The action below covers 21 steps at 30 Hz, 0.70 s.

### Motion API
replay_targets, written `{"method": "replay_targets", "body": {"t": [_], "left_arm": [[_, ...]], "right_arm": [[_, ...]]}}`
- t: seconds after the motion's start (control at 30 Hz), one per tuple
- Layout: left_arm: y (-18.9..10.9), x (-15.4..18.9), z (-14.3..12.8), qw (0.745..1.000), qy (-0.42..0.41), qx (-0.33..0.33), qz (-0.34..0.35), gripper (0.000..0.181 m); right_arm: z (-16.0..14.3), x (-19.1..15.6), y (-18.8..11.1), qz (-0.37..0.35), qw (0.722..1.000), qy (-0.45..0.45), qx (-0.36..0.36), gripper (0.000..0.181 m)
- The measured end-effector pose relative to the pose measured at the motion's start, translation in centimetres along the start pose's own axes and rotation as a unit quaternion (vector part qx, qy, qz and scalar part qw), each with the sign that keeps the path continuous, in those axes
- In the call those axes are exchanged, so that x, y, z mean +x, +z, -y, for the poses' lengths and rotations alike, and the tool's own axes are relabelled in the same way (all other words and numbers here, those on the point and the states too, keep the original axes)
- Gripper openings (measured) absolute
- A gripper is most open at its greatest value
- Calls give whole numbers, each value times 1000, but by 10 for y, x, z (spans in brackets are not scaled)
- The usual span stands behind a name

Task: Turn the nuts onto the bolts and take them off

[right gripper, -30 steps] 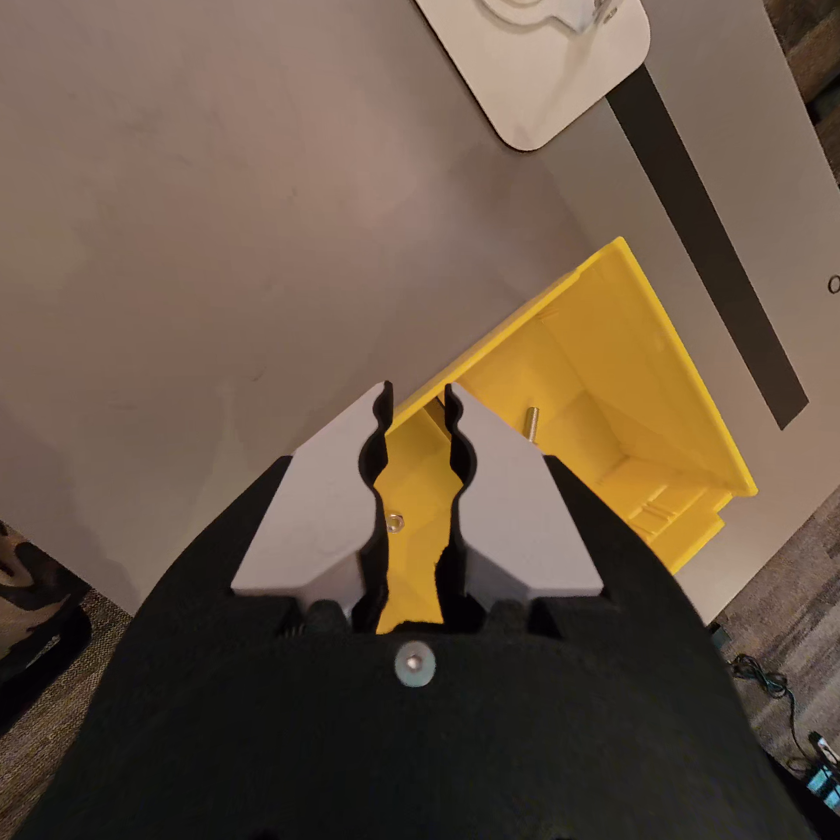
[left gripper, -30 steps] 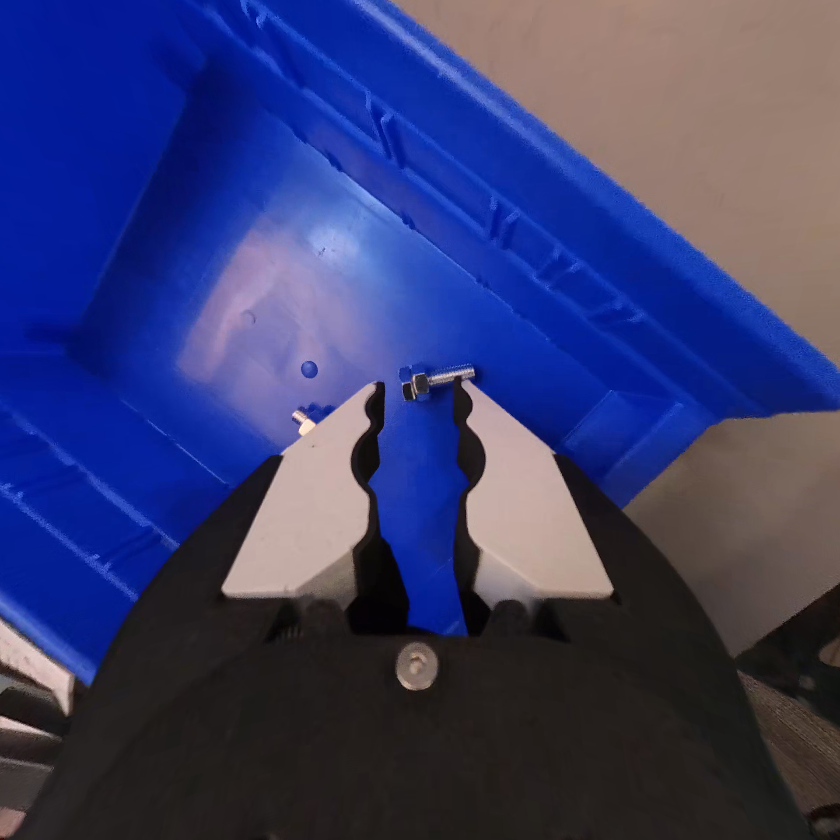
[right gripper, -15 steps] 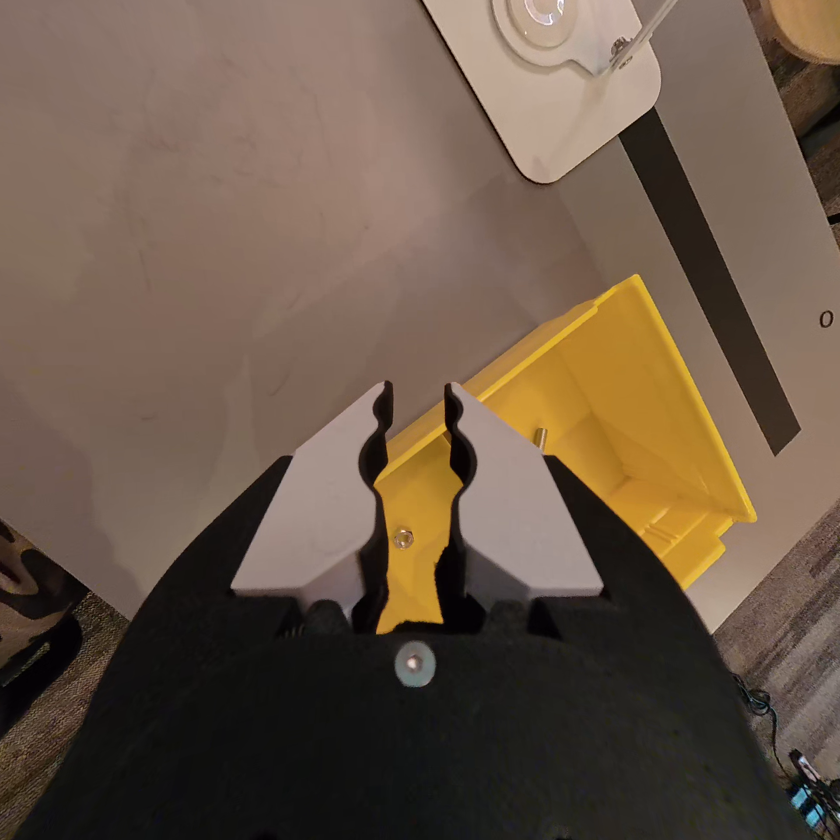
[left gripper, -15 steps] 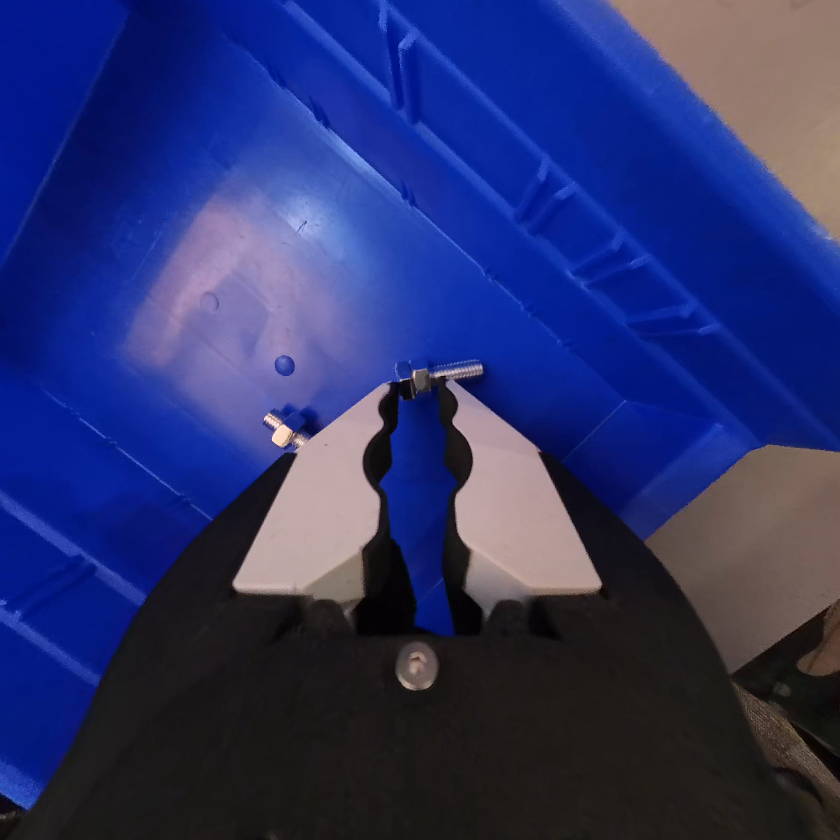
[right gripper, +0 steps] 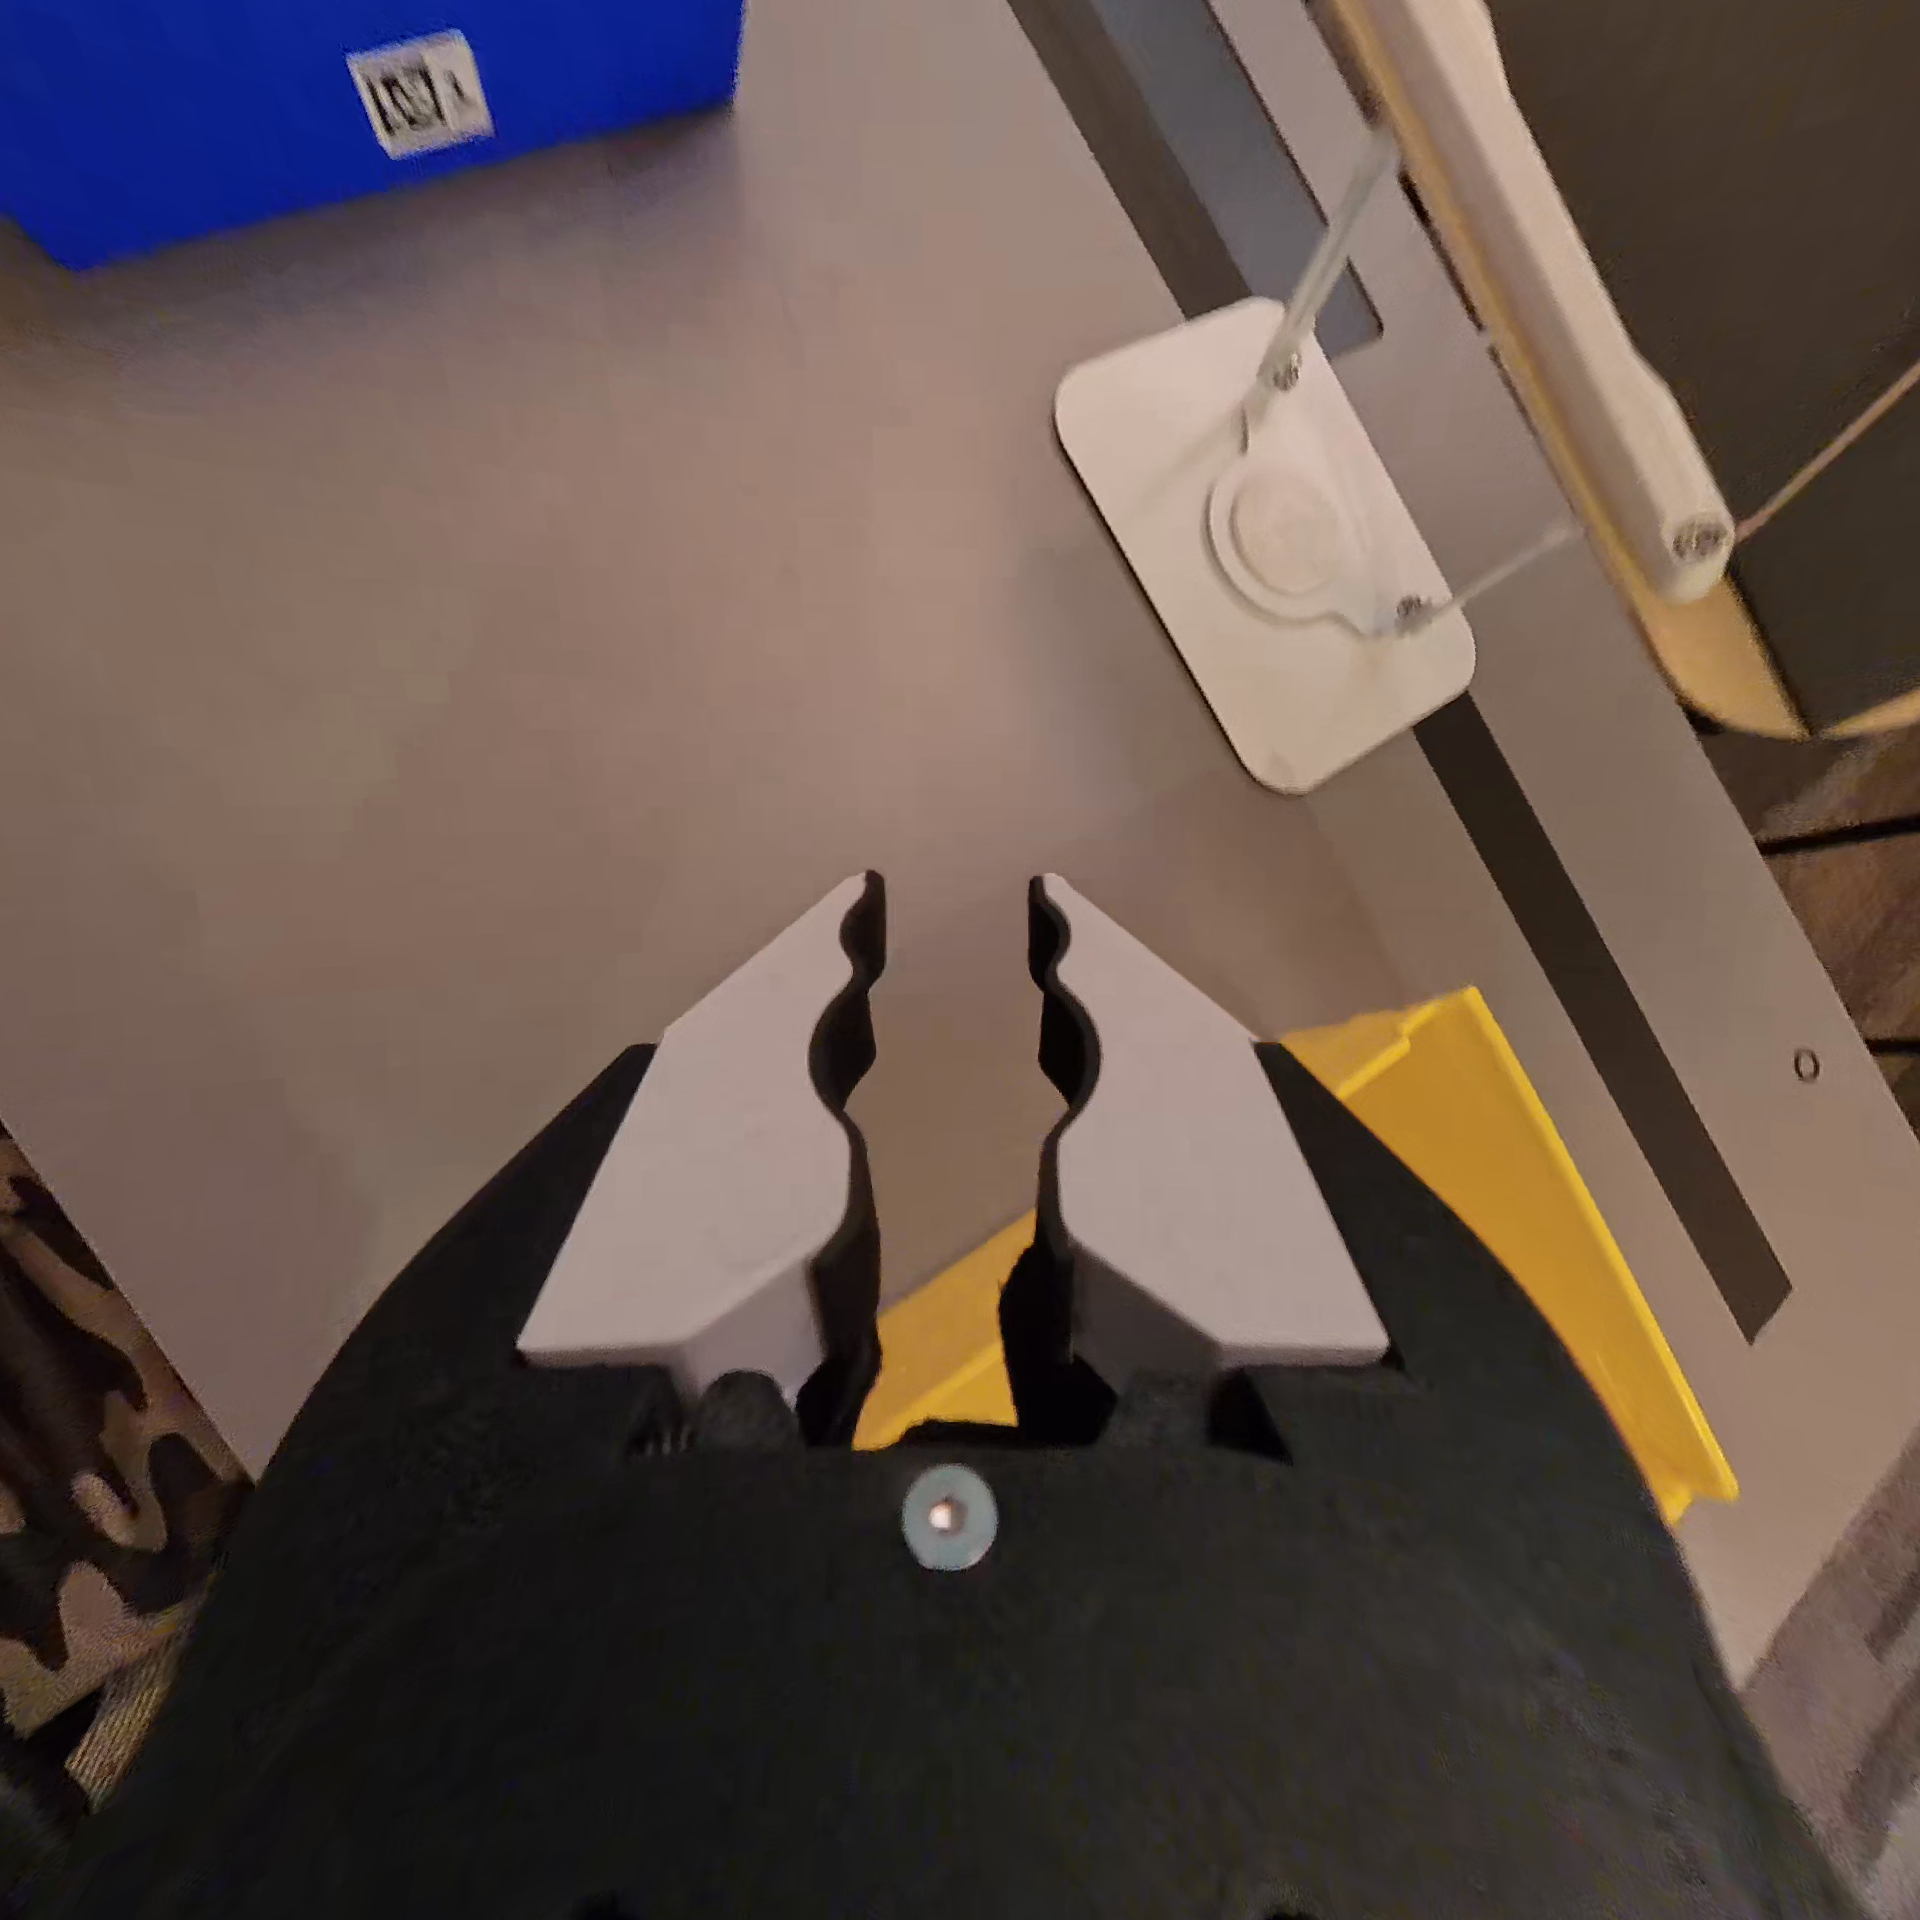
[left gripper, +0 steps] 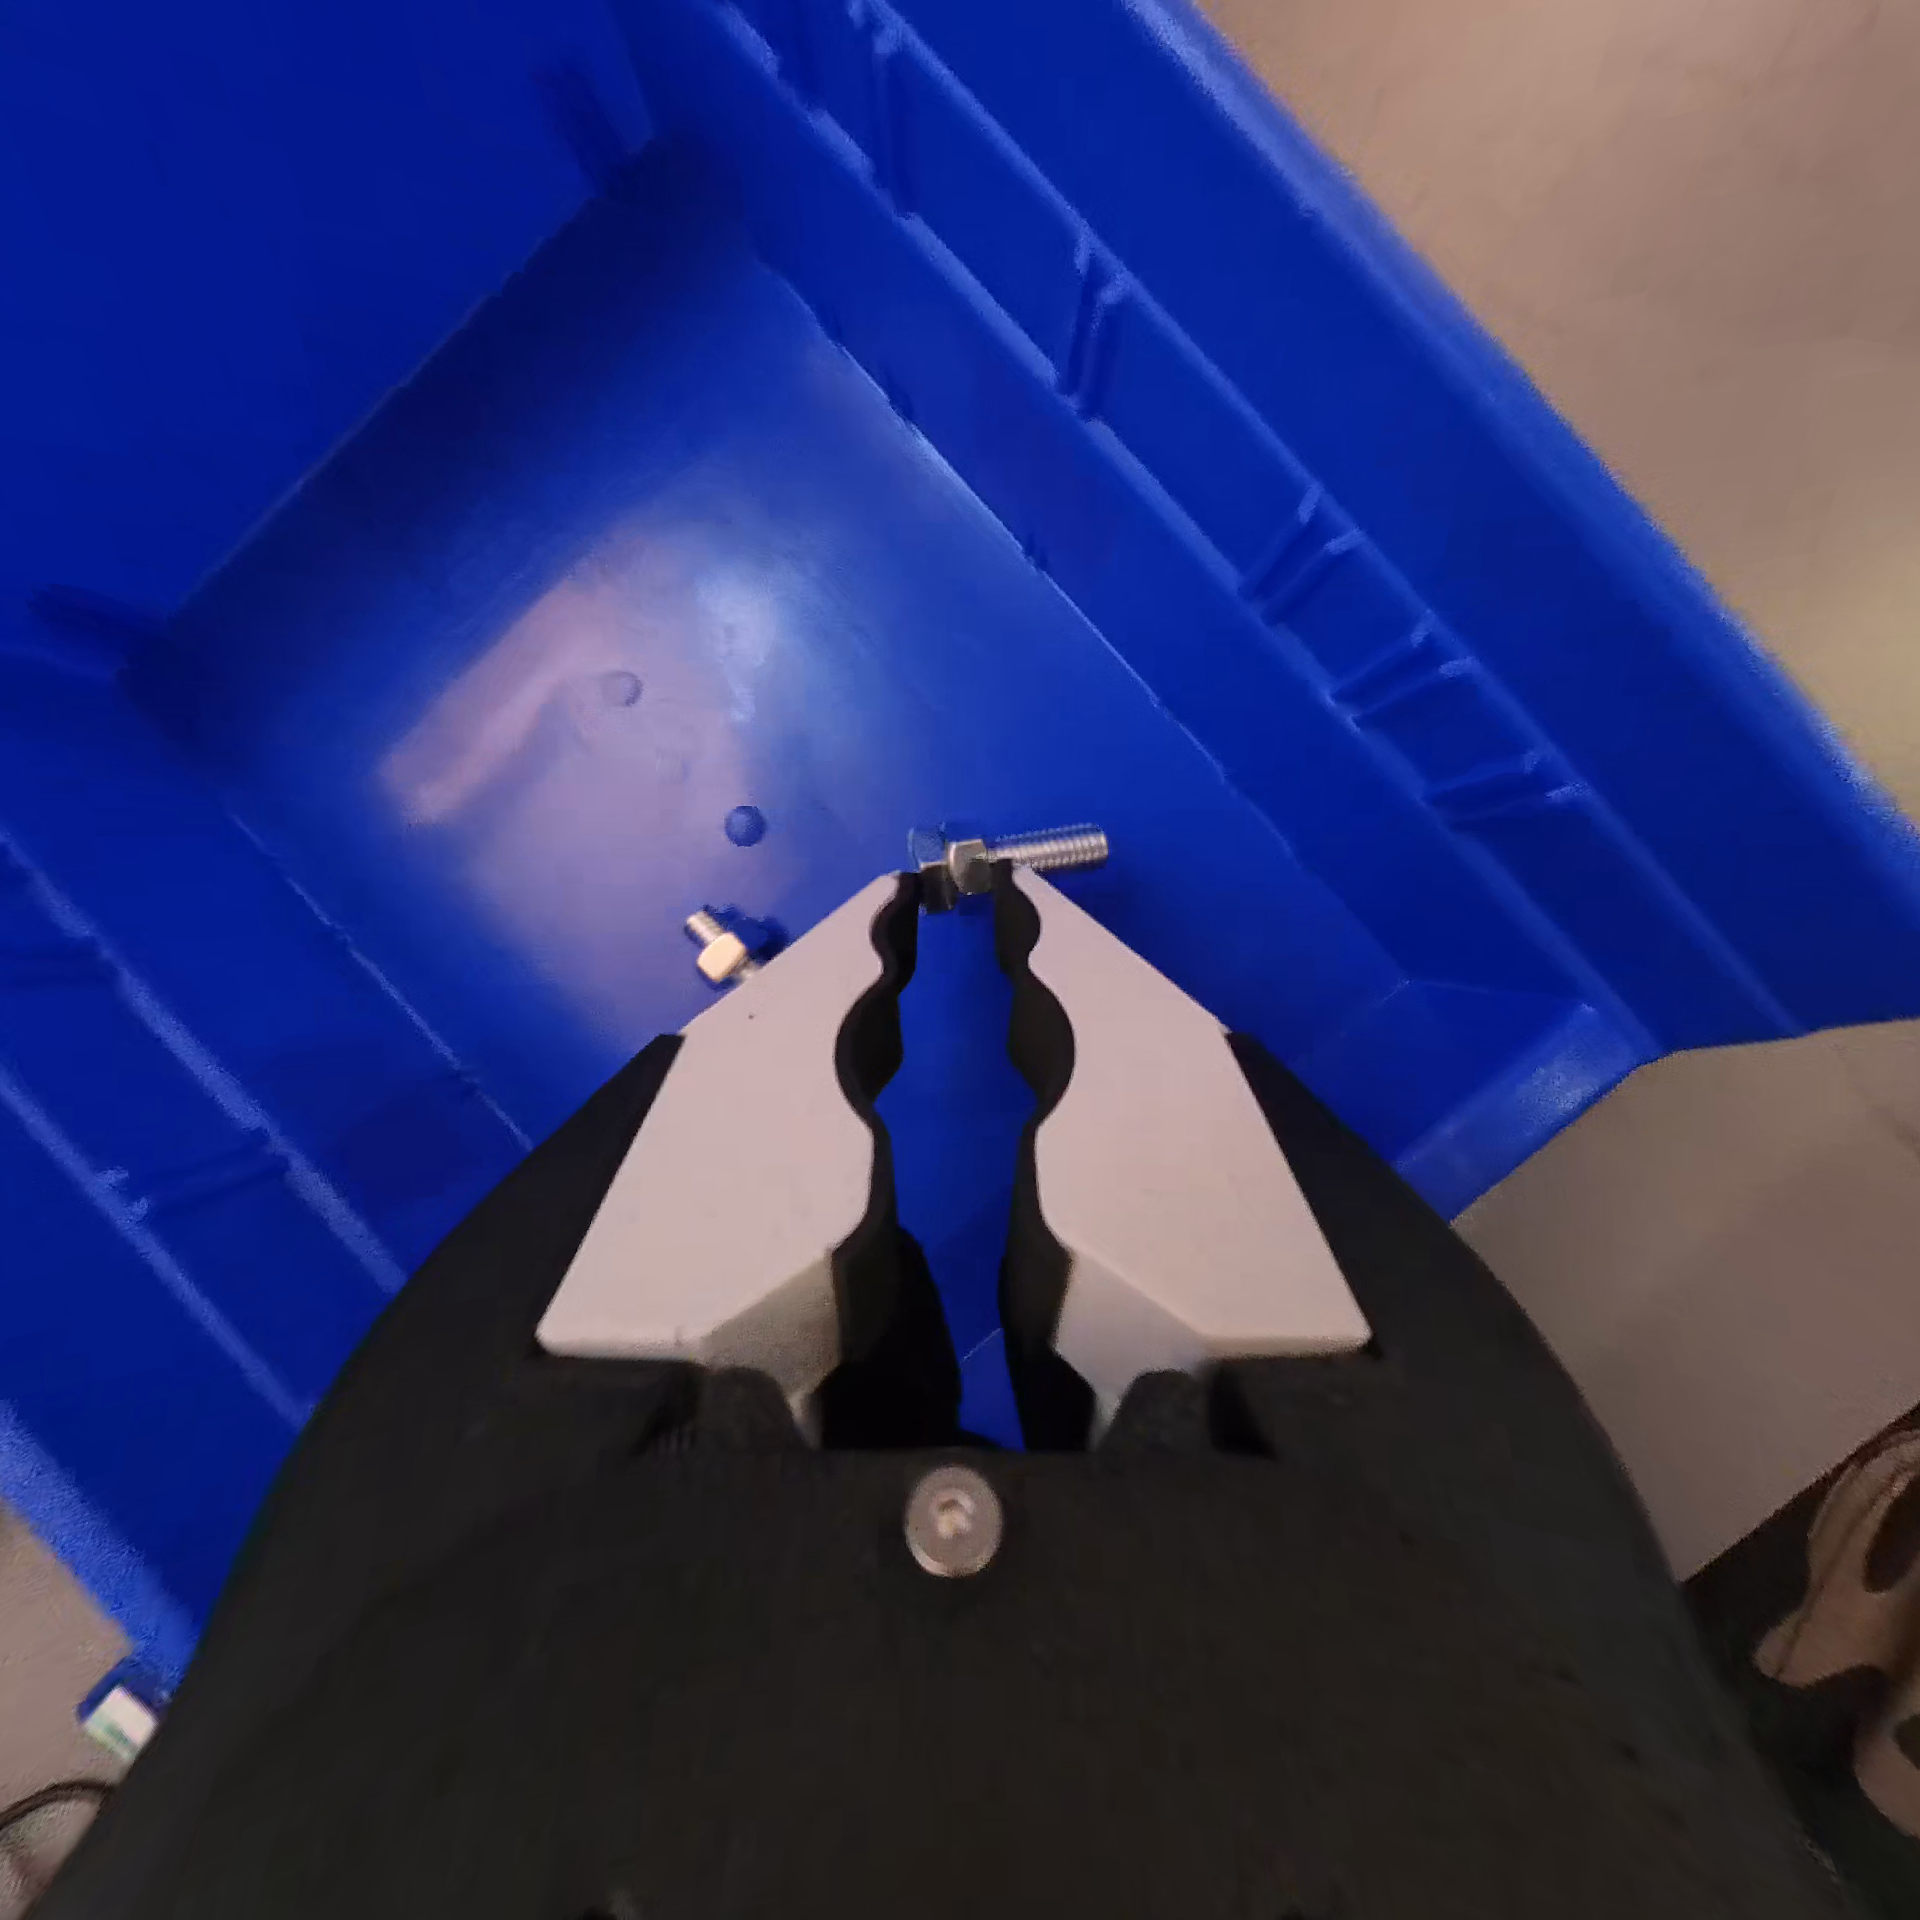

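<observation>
1. Left wrist view: the left gripper (left gripper: 951,888) is inside the blue bin (left gripper: 1299,436), which fills the upper and left parts of the frame.
2. Its fingers (left gripper: 769,1122) stand close at the tips with a narrow gap behind them. The tips pinch the head end of a bolt (left gripper: 1003,854) at frame centre.
3. A nut (left gripper: 971,868) sits on the bolt next to the head, right at the fingertips. The threaded shank sticks out to the right past the right fingertip and lies roughly level in the frame.
4. I cannot tell whether the bolt rests on the bin floor or is raised off it.
5. A second bolt (left gripper: 719,948) lies on the bin floor left of and just below the first, just beside the left finger's outer edge. Part of it is hidden behind that finger.
6. The table (left gripper: 1662,260) shows in the upper right, beyond the bin wall.
7. Right wrist view: the right gripper (right gripper: 954,904) hangs over bare table (right gripper: 520,623). Its fingers (right gripper: 727,1174) are apart, with a clear gap and nothing between them.
8. The yellow bin (right gripper: 1496,1226) is at lower right, mostly hidden behind the gripper body. Its contents are not visible.
9. The blue bin (right gripper: 208,125) appears in the upper left corner and carries a small white label.
10. A white plate (right gripper: 1268,540) lies at upper right, beside a dark strip (right gripper: 1600,1039) that runs along the table edge.
</observation>
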<state>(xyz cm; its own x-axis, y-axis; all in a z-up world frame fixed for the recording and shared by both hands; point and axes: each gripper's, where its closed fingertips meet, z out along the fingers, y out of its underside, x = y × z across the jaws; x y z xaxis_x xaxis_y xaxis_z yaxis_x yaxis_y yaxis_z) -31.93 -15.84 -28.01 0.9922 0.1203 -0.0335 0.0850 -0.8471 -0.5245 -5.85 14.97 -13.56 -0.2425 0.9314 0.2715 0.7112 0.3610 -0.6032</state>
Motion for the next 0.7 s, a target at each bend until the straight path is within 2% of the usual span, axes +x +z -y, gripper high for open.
{"method": "replay_targets", "body": {"t": [0.17,0.27,0.43,0.57,0.7], "left_arm": [[-40,0,32,992,-66,105,-35,12],[-72,17,60,974,-95,181,-99,13],[-111,63,102,938,-109,262,-198,12],[-123,111,125,900,-115,297,-297,12],[-121,150,135,863,-124,300,-387,12]], "right_arm": [[56,-25,-3,-12,990,-58,126,34],[88,-56,-1,6,978,-89,188,33],[135,-115,-2,58,948,-131,285,31],[158,-151,-3,63,923,-176,335,29],[165,-177,-2,69,905,-221,356,27]]}}
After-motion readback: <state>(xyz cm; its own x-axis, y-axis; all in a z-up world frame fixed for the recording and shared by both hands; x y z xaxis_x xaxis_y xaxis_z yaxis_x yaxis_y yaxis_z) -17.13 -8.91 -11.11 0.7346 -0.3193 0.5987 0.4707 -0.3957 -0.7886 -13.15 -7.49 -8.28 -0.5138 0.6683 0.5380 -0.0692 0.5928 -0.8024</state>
